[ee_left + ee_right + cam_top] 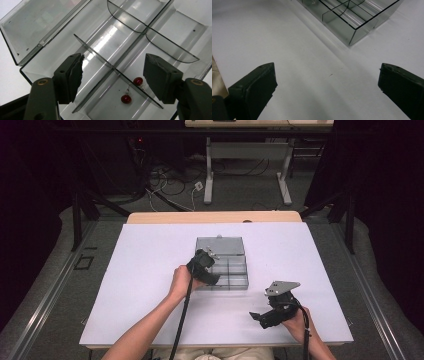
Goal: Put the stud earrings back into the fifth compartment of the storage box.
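- Left gripper (209,256) hangs over the clear plastic box (235,270) on the counter (150,270), pointing down into it.
- In the left gripper view its jaws stand apart, nothing pressed between the pads (75,75); they straddle a thin divider wall (100,56) inside the box.
- Two red earrings (132,90) lie on the box floor, in the compartment just inside the right-hand jaw as that view shows it. One red bead (138,81) sits right against the divider, the other (126,99) a little nearer the gripper body. Neither pad touches them.
- The box lid (37,22) is folded back flat, ahead and to the left of the left gripper. Further curved dividers (172,47) lie ahead of the jaws; those compartments look bare.
- The left hand (181,281) grips the gripper body from the near side of the box; the cable (182,320) trails back along the forearm.
- Right gripper (256,316) rests low near the counter, well apart from the box, toward the person's edge; grey three-cornered plate (282,286) on top.
- In the right gripper view its jaws are wide apart with bare white counter between them; a corner of the box (352,25) lies ahead and slightly right, not near the pads.
- The right hand (295,320) holds that gripper from behind.
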A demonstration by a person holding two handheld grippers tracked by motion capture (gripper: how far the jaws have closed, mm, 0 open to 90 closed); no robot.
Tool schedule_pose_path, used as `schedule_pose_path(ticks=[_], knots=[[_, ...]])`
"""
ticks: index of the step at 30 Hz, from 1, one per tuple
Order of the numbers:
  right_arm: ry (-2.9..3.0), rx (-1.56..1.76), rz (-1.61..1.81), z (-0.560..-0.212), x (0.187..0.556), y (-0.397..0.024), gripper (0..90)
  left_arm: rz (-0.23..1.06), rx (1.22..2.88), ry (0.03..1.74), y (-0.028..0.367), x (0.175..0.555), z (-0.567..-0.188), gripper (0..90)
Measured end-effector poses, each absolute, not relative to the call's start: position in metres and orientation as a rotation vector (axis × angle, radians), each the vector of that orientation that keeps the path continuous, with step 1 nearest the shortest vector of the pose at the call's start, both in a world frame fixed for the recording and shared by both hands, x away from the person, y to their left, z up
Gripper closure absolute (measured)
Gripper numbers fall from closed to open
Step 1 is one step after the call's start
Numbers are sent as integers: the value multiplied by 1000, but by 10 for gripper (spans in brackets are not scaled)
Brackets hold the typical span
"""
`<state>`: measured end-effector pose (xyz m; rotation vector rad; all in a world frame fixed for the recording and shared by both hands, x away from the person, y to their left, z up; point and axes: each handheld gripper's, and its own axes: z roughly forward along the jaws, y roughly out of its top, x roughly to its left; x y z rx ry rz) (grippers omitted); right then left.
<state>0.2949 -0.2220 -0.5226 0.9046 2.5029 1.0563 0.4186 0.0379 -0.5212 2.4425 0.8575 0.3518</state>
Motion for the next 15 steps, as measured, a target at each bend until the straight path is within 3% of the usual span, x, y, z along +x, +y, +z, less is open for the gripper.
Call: schedule_pose_path(ticks=[15], knots=[[2501, 906, 1054, -523, 296, -223, 14, 317, 2461, 863, 37, 421, -529, 579]])
